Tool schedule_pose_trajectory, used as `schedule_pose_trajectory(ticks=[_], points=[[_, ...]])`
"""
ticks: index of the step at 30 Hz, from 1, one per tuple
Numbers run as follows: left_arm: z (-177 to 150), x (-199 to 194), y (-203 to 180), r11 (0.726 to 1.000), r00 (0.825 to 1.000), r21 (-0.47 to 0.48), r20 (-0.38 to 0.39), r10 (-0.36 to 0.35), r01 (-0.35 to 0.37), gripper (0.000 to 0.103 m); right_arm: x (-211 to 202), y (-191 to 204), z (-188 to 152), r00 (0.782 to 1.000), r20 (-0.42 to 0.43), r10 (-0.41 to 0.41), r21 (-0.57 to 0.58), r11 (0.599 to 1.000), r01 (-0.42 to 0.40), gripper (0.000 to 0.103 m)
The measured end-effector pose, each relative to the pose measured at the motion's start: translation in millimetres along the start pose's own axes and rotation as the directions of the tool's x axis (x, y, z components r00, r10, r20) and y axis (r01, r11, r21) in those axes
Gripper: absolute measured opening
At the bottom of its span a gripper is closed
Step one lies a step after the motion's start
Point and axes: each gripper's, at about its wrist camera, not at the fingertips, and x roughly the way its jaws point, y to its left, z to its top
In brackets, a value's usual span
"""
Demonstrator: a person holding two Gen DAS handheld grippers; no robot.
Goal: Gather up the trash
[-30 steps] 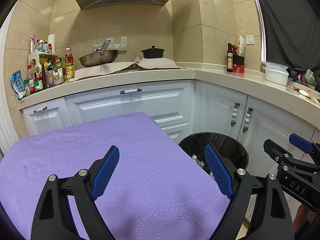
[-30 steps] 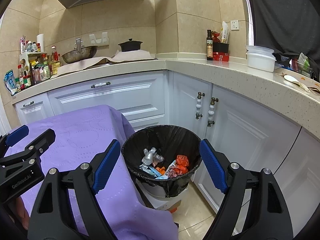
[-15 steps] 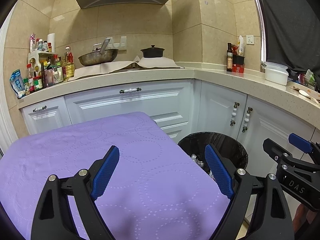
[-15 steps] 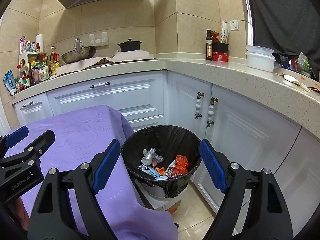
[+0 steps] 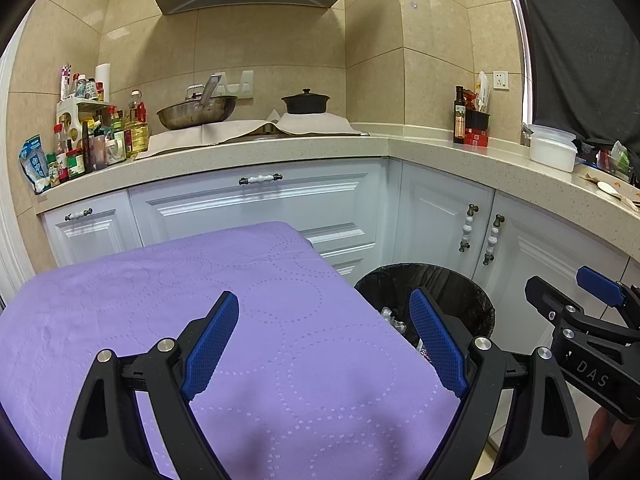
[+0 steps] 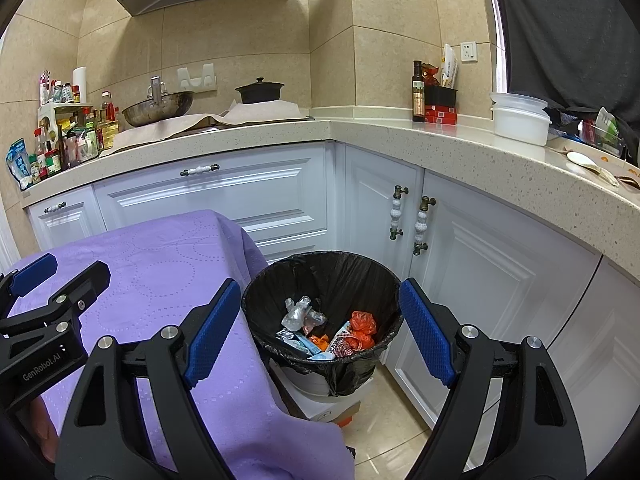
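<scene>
Above the purple cloth (image 5: 280, 340), my left gripper (image 5: 324, 344) hangs with its blue pads (image 5: 210, 350) spread wide and nothing between them. Just off the cloth's right edge stands the bin (image 6: 256, 300), lined with a black bag, on the tiled floor (image 6: 384, 428) against the white cabinets (image 6: 472, 280). My right gripper (image 6: 320, 332) is poised over the bin, its jaws equally wide and empty, the bin's mouth framed between its pads (image 6: 426, 332).

The trash (image 6: 332, 328) lies at the bottom of the bin: crumpled clear plastic, an orange wrapper and several printed packets, piled together. From the left wrist view only the bin's far rim (image 5: 424, 270) and a scrap of the plastic show past the cloth's edge, and my right gripper (image 5: 596, 292) enters at the right, near the cabinets. From the right wrist view my left gripper (image 6: 60, 280) sits over the cloth at the left edge.

The cloth drapes over a table and hangs down beside the bin. Behind, on the speckled counter (image 6: 460, 148), are a steel wok (image 6: 158, 108), a black pot (image 6: 260, 92), a dark bottle (image 6: 418, 92) and a white tub (image 6: 520, 120); bottles and jars (image 5: 88, 136) crowd the counter's left end.
</scene>
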Motion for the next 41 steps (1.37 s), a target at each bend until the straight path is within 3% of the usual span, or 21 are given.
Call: schedule_pose_trajectory(ticks=[37, 41], points=[[8.9, 1.5, -4.5, 1.0, 1.0, 0.0, 0.003, -0.002, 0.002, 0.088, 1.5, -1.9, 0.6, 1.0, -0.002, 0.006, -0.006, 1.0, -0.006, 0.08], [8.5, 6.0, 9.3, 1.0, 1.0, -0.014, -0.025, 0.018, -0.019, 0.088, 6.9, 5.6, 2.5, 1.0, -0.011, 0.026, -0.021, 0.999, -0.027, 0.086]])
